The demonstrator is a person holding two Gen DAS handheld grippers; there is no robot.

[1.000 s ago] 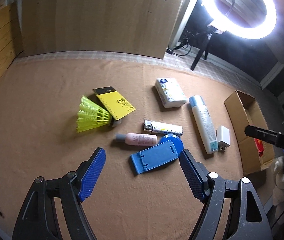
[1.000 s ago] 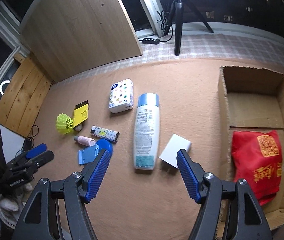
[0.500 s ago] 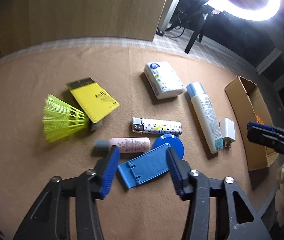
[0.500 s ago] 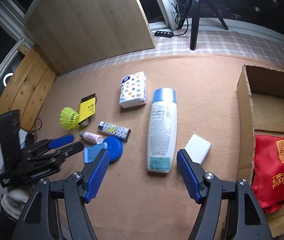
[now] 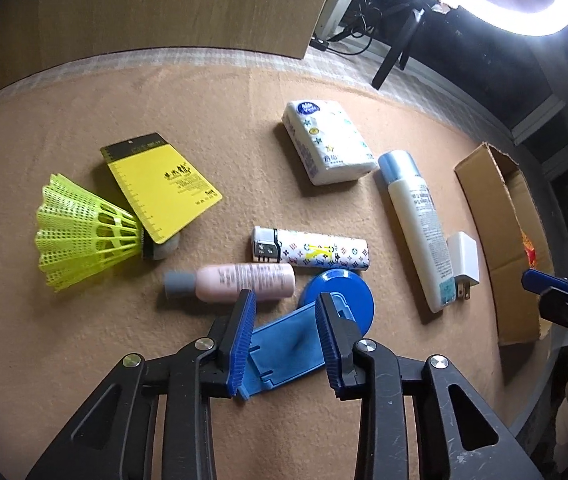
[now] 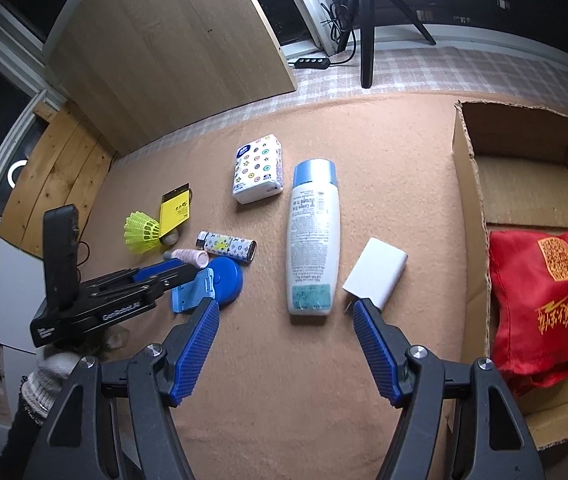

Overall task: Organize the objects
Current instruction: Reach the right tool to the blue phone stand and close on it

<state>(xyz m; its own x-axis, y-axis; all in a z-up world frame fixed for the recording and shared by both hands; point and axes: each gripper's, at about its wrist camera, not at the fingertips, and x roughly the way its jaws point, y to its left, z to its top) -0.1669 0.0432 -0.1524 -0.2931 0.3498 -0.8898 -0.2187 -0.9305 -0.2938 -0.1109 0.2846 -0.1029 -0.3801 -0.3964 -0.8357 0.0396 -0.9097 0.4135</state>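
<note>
Your left gripper (image 5: pixel 285 334) has just been closing, and the flat part of the blue phone stand (image 5: pixel 284 350) sits between its two pads, but you cannot tell yet if the pads press on it, so count it as not gripped. The stand lies flat on the tan mat (image 5: pixel 84 340), so the pads may slide over its top edge and pinch nothing. Its round blue base (image 5: pixel 347 292) at about 1 o'clock from the pads is the heavy end, so the stand may swing or drop if you lift it by the thin end. The pink bottle (image 5: pixel 240 282) lies just beside the left pad at 11 o'clock and could roll away if you bump it. The patterned lighter (image 5: pixel 311 250) at 12 o'clock is close too. Your right gripper (image 6: pixel 285 346) is wide open and holds nothing; the white charger (image 6: pixel 375 278) is near its right pad at 1 o'clock and the white lotion bottle (image 6: pixel 311 236) is at 12 o'clock. The cardboard box (image 6: pixel 469 184) with the red bag (image 6: pixel 539 300) waits at 3 o'clock, well apart, so a loose grip could let the stand fall on the way.
</note>
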